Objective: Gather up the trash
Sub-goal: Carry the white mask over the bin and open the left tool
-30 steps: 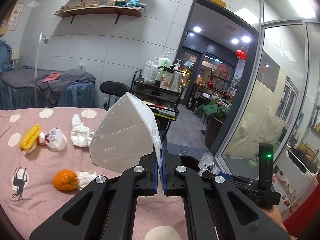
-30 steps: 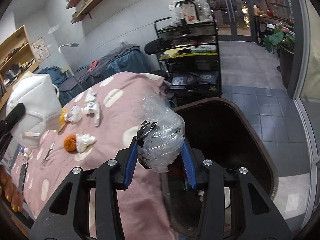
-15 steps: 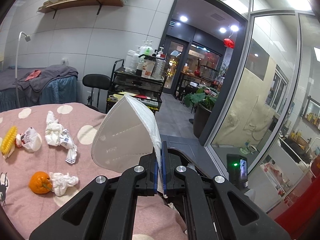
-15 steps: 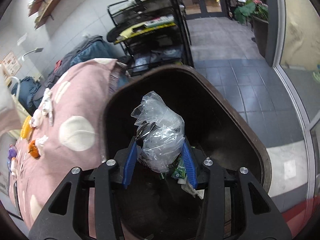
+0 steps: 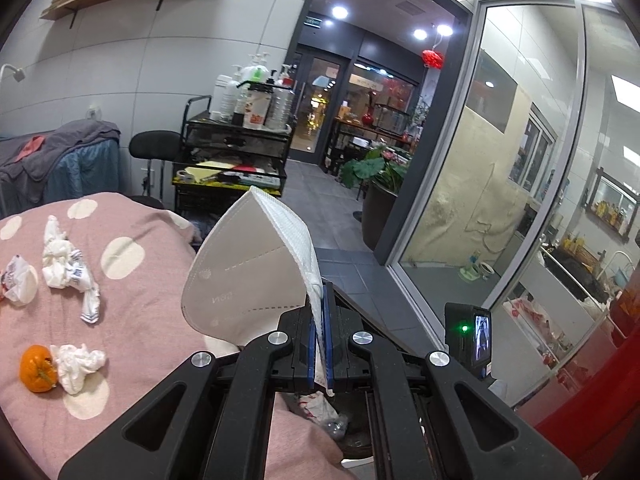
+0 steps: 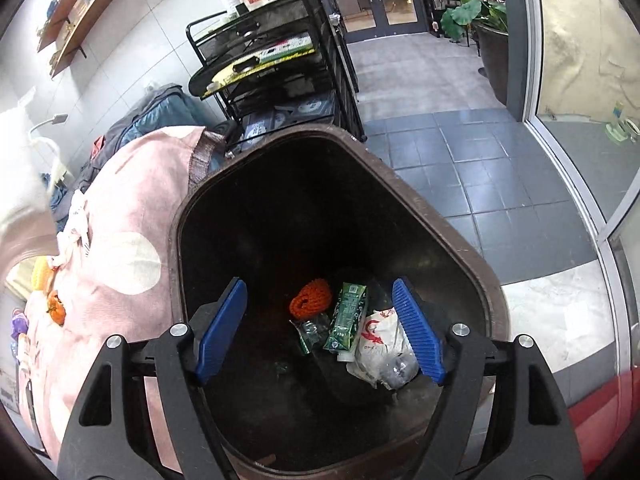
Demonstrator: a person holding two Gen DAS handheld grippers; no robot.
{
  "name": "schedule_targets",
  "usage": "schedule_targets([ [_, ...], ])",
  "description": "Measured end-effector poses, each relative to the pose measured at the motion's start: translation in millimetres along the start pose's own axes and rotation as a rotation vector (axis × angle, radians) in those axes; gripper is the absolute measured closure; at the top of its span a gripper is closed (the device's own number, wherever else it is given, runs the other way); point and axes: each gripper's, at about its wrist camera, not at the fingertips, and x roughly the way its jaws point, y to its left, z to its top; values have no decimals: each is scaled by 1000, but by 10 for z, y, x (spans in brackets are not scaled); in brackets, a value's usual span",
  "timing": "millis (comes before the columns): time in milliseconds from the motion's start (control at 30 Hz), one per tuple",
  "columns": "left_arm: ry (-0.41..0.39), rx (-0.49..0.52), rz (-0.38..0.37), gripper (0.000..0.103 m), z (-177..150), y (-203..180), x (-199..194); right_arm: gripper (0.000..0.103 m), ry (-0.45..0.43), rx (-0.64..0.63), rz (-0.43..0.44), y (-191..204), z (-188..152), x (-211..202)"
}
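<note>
My left gripper [image 5: 319,312] is shut on the edge of a white folded face mask [image 5: 248,272], held up over the corner of the pink spotted bed [image 5: 140,288]. Crumpled tissues [image 5: 64,264], a second tissue wad [image 5: 78,364], an orange [image 5: 38,368] and a wrapper [image 5: 18,280] lie on the bed. My right gripper [image 6: 318,282] hangs over the brown bin [image 6: 440,216], its jaws opening with nothing between them. At the bin's bottom lie a green carton [image 6: 348,316], an orange net [image 6: 312,298], a white wrapper [image 6: 380,340] and clear plastic [image 6: 398,366].
A black wire cart [image 5: 236,152] with bottles stands behind the bed, beside a black chair [image 5: 154,148]. A potted plant [image 5: 380,208] and a glass wall [image 5: 480,200] are to the right. The bin's rim [image 5: 362,314] shows just behind my left fingers. Grey tiled floor [image 6: 460,148] surrounds the bin.
My right gripper sank over the bin and its jaws spread; the clear plastic bag left them and dropped inside. My left gripper carried the mask rightward, toward the bin.
</note>
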Motion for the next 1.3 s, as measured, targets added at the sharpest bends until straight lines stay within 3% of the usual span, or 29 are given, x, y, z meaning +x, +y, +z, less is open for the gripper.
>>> schedule_targets([
  [367,105,22,-76,99,-5,-248,496,24,-86,30,-58,-161,64,-342],
  [833,292,87,-42,98,-231,-358,1120,24,-129,98,-131,-541,146,-550],
  [900,325,102,-21,89,-279,-362,1190,22,-133,109,-138,-587,158,-561],
  [933,336,109,-11,68,-307,-363,1213,20,-135,116,-139,-602,161,-572],
  [967,335,113,2,39,-335,-364,1223,20,-136,124,-137,-624,167,-577],
  [1000,322,110,11,30,-353,-359,1209,20,-135,130,-135,-646,169,-585],
  [1133,339,103,11,17,-413,-340,1228,20,-130,146,-133,-696,190,-571],
  [1300,318,93,17,10,-441,-291,1118,19,-130,158,-114,-698,204,-555],
])
